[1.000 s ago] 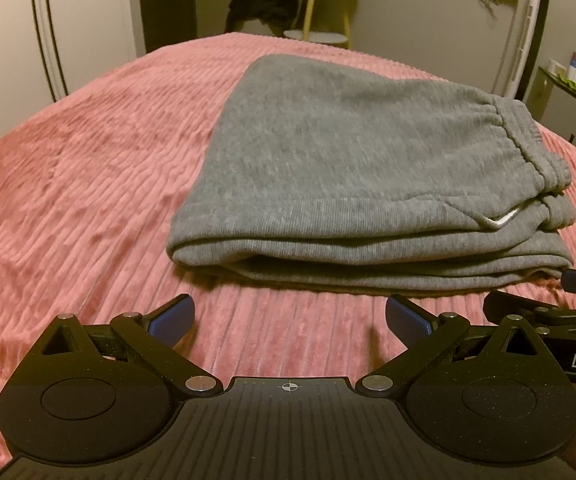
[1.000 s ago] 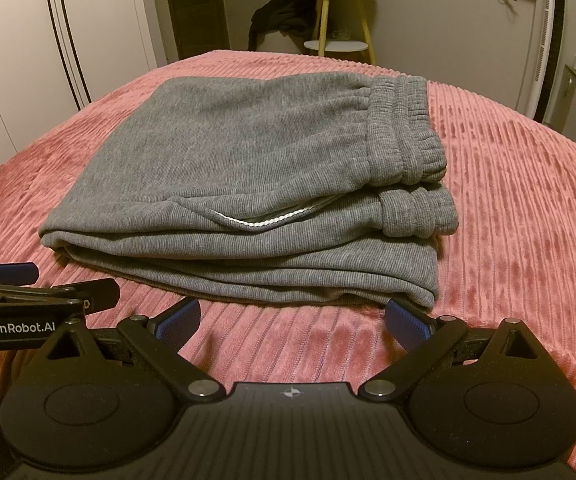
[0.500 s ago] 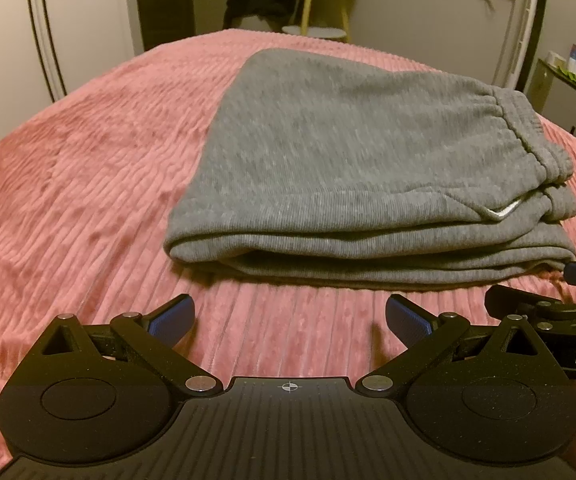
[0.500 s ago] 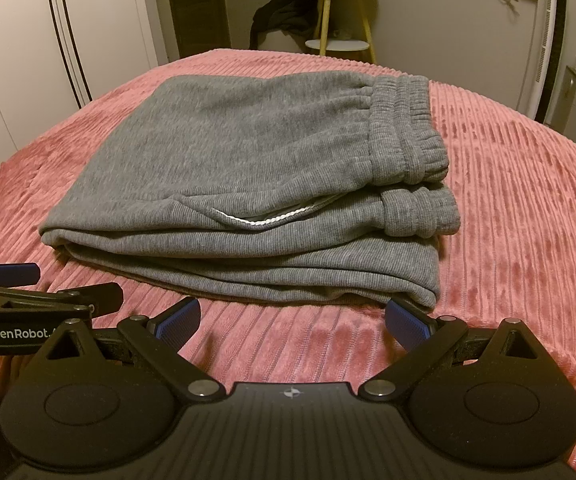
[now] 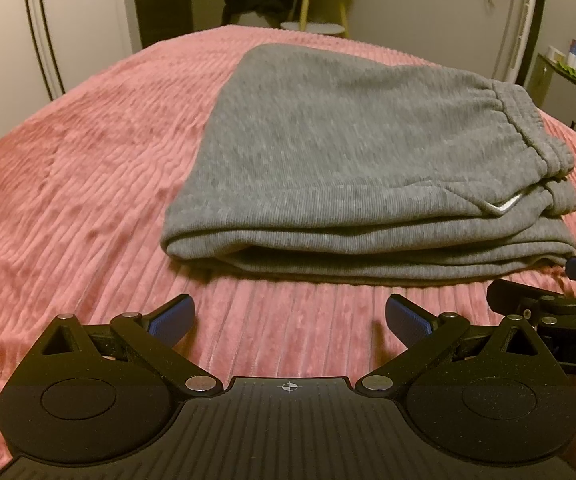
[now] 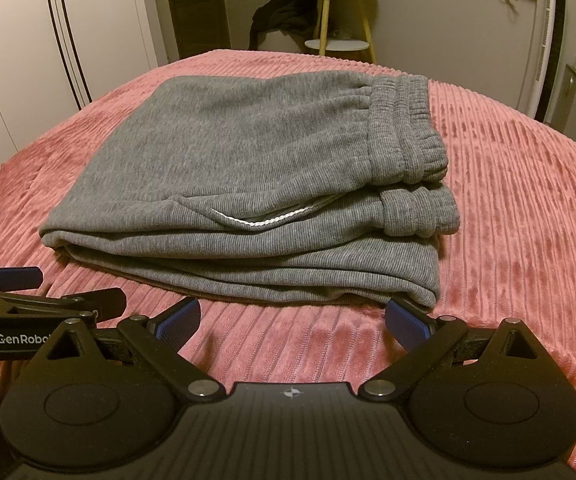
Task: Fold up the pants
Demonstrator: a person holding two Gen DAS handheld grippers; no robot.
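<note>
Grey sweatpants (image 5: 352, 160) (image 6: 247, 168) lie folded in a flat stack on the pink ribbed bedspread (image 5: 67, 184) (image 6: 528, 200), elastic waistband to the right and a white pocket edge showing on the near side. My left gripper (image 5: 290, 318) hovers open over the bedspread just short of the stack's near edge, nothing between its blue pads. My right gripper (image 6: 292, 322) is open too, close to the stack's near right corner, its right pad almost at the fabric. Each gripper shows at the edge of the other's view.
A small round side table (image 6: 334, 12) with yellow legs and a dark garment draped on it stands beyond the bed. White wardrobe doors (image 6: 27, 60) line the left wall. A low cabinet (image 5: 568, 92) sits at the right.
Both grippers have drawn slightly back from the folded pants and the left view has shifted a little lower. The pants have not moved.
</note>
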